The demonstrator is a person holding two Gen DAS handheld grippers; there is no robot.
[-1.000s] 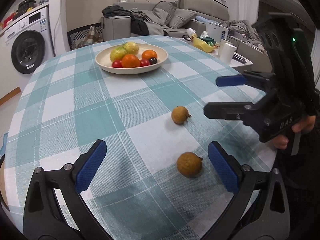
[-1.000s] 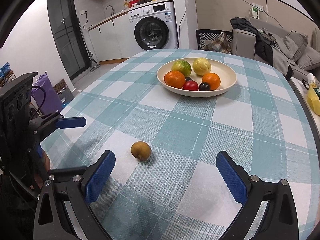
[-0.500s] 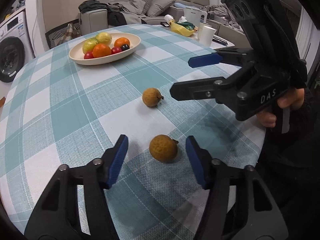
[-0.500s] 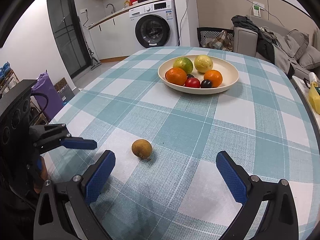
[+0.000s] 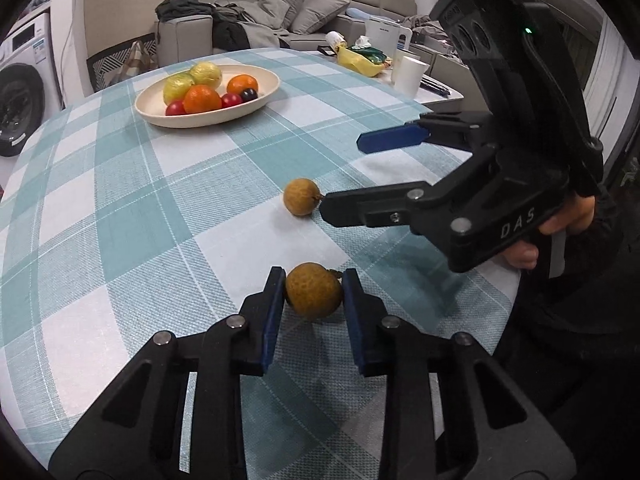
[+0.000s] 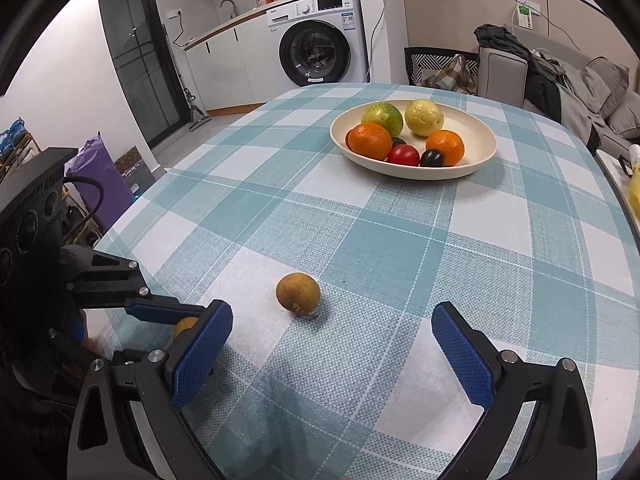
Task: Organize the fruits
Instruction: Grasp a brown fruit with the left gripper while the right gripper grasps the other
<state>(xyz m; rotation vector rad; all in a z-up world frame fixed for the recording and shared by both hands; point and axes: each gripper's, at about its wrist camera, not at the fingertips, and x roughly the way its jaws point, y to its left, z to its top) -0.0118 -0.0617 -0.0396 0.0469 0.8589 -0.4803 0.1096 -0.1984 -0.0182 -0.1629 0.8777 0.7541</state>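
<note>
Left gripper (image 5: 313,292) clamped on near longan (image 5: 313,295), plain only from left wrist; right gripper (image 6: 332,340) closing, nothing between.

A round surface (image 6: 400,240) is covered by a teal-and-white checked cloth (image 5: 120,220). Toward its far side sits a cream oval bowl (image 6: 472,126) heaped with fruit. Nearer the front edge two small brown longans lie directly on the cloth, well apart from the bowl: one (image 5: 302,197) on a white square, the other (image 5: 314,290) closer to the edge.
</note>
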